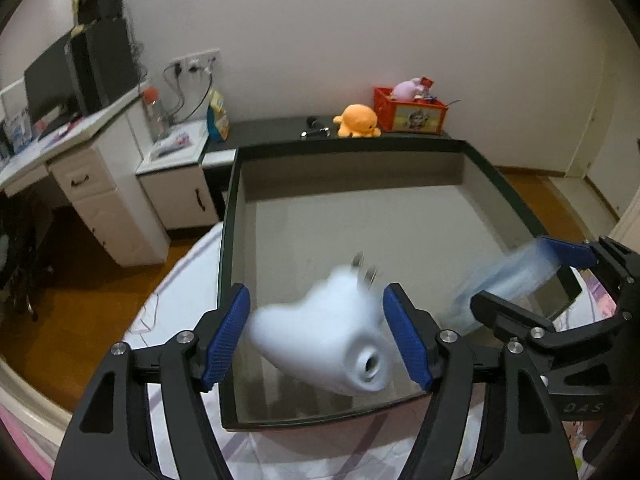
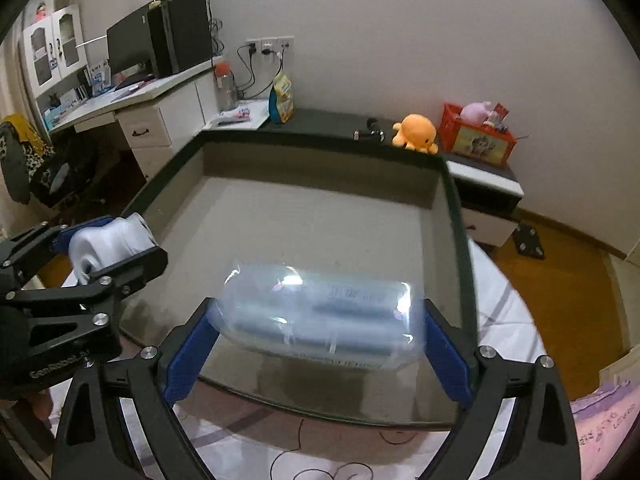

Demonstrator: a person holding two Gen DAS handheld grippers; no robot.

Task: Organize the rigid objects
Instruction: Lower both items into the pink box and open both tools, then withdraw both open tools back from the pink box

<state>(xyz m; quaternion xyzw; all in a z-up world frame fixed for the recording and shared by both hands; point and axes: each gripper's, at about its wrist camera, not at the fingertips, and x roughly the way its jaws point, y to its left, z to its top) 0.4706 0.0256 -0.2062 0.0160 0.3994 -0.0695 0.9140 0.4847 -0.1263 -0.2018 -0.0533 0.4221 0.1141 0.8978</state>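
My left hand-held gripper (image 1: 316, 332) was spread, white plug-in gadget (image 1: 326, 338) loose between its pads over the empty tray (image 1: 360, 146). Right hand-held gripper (image 2: 320, 328) pinched a clear pack (image 2: 320, 316) above it. Nothing placed yet.

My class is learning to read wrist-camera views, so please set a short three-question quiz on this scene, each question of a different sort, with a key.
1. True or false: the clear plastic pack is gripped between the pads of the right claw.
2. What lies between the pads of the left claw? A: a cup. B: a white plug-in device with metal prongs. C: a spoon.
3. What colour is the plush toy on the ledge behind the dark-rimmed tray?

Key: 1 true; 2 B; 3 orange.
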